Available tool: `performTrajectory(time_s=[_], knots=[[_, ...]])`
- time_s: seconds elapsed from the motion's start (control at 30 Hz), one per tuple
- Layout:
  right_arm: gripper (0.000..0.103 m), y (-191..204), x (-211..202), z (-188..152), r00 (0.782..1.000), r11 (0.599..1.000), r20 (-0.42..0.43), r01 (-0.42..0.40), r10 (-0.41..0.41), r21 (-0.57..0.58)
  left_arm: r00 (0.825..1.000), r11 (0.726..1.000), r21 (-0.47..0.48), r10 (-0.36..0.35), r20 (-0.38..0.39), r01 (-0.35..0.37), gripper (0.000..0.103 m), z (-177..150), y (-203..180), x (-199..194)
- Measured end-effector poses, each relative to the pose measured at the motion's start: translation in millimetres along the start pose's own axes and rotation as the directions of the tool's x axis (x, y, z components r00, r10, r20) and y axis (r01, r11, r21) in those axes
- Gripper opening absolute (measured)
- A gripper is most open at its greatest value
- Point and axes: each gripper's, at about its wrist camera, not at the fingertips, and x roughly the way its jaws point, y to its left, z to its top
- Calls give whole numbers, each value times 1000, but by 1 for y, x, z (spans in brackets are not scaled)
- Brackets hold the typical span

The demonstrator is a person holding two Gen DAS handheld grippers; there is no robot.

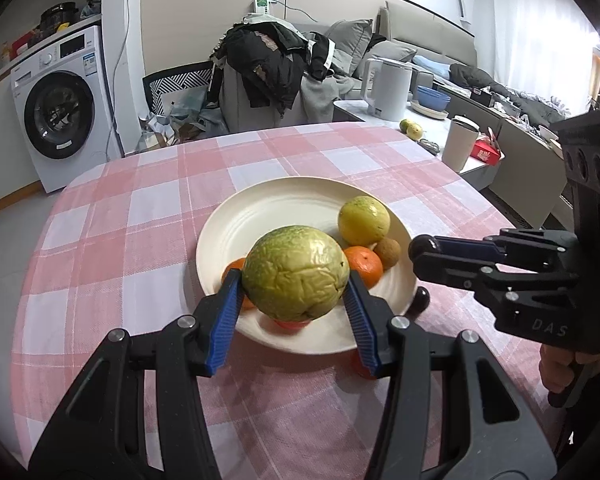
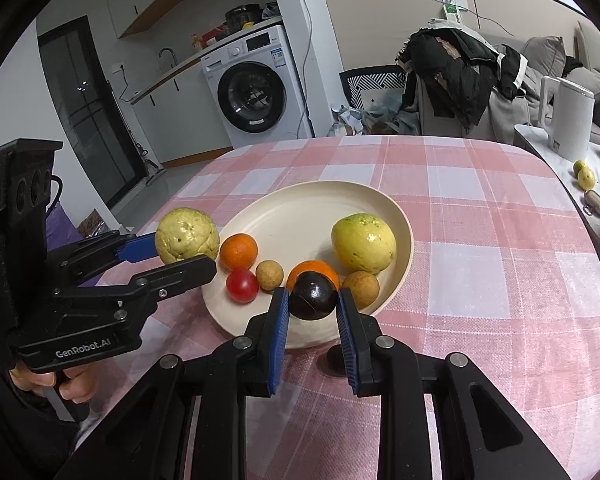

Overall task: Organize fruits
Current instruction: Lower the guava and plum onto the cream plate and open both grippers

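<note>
A cream plate [image 1: 260, 216] [image 2: 300, 216] sits on the pink checked tablecloth. My left gripper [image 1: 296, 280] is shut on a wrinkled green guava [image 1: 296, 272] [image 2: 186, 236], held above the plate's near-left rim. My right gripper [image 2: 313, 296] [image 1: 418, 248] is shut on a dark plum [image 2: 313, 295], held over the plate's near edge. On the plate lie a yellow guava [image 2: 363, 243] [image 1: 363, 220], two oranges [image 2: 238, 251] [image 2: 314, 268], a red tomato [image 2: 242, 285] and two small brown longans [image 2: 269, 275] [image 2: 361, 283].
The round table [image 1: 140, 220] ends close on the left and far side. A side counter [image 1: 428, 128] to the right holds a white kettle [image 1: 390, 88], a cup [image 1: 460, 144], bowls and two small fruits. A chair piled with clothes [image 1: 268, 64] stands behind the table, a washing machine [image 1: 60, 92] beyond.
</note>
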Motion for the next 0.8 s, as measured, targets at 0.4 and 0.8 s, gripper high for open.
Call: performTrajectory(time_s=[0.4, 0.8], knots=[[25, 0, 13, 3, 1000, 1000, -29, -13, 13, -5, 1000, 1000, -9, 17, -16, -17, 48, 9, 11, 17], [25, -1, 17, 7, 999, 1000, -36, -14, 15, 12, 999, 1000, 3, 18, -40, -18, 48, 21, 12, 43]])
